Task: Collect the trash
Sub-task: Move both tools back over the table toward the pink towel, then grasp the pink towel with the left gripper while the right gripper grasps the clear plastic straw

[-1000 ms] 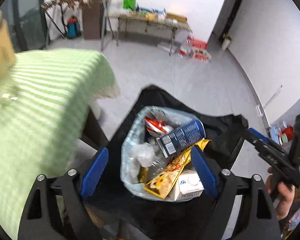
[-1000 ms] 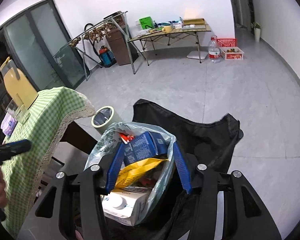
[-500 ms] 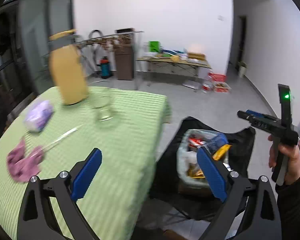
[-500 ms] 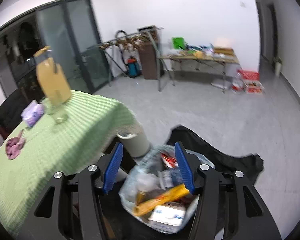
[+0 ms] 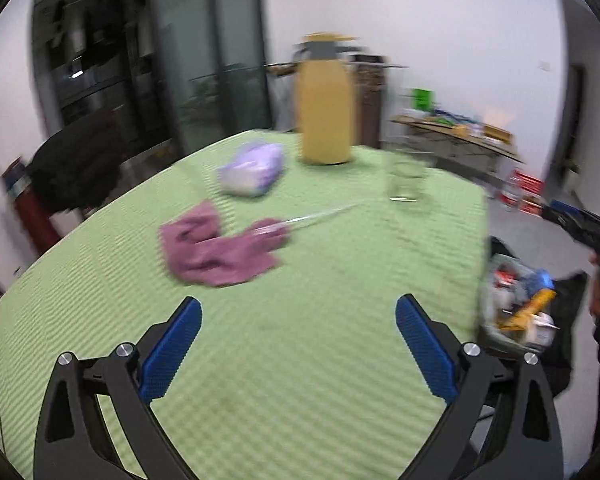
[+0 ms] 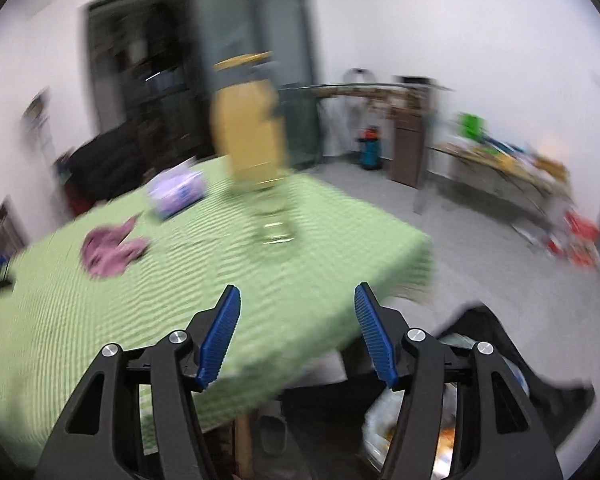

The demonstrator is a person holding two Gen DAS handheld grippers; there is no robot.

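A: Item one, left hand-held gripper (image 5: 298,342)?
B: Jaws spread wide, nothing between them, above the green checked tabletop (image 5: 320,360). Right hand-held gripper (image 6: 298,338): partly spread, its jaws have just been opening, likewise nothing held, at the tabletop's near edge.

A: Trash holdings?
B: Trash bag (image 5: 516,304), clear liner in a black holder on the floor beside the tabletop, packed with wrappers and a carton; likely set there so pieces drop straight off the edge.

A: Tabletop stock?
B: Crumpled purple cloth (image 5: 216,248) and thin clear strip (image 5: 320,216), touching; probably next to collect. Lilac tissue pack (image 5: 252,168), yellow jug (image 5: 326,104), drinking glass (image 5: 406,180): upright, presumably keepers. Picture blurred; finer detail unclear.
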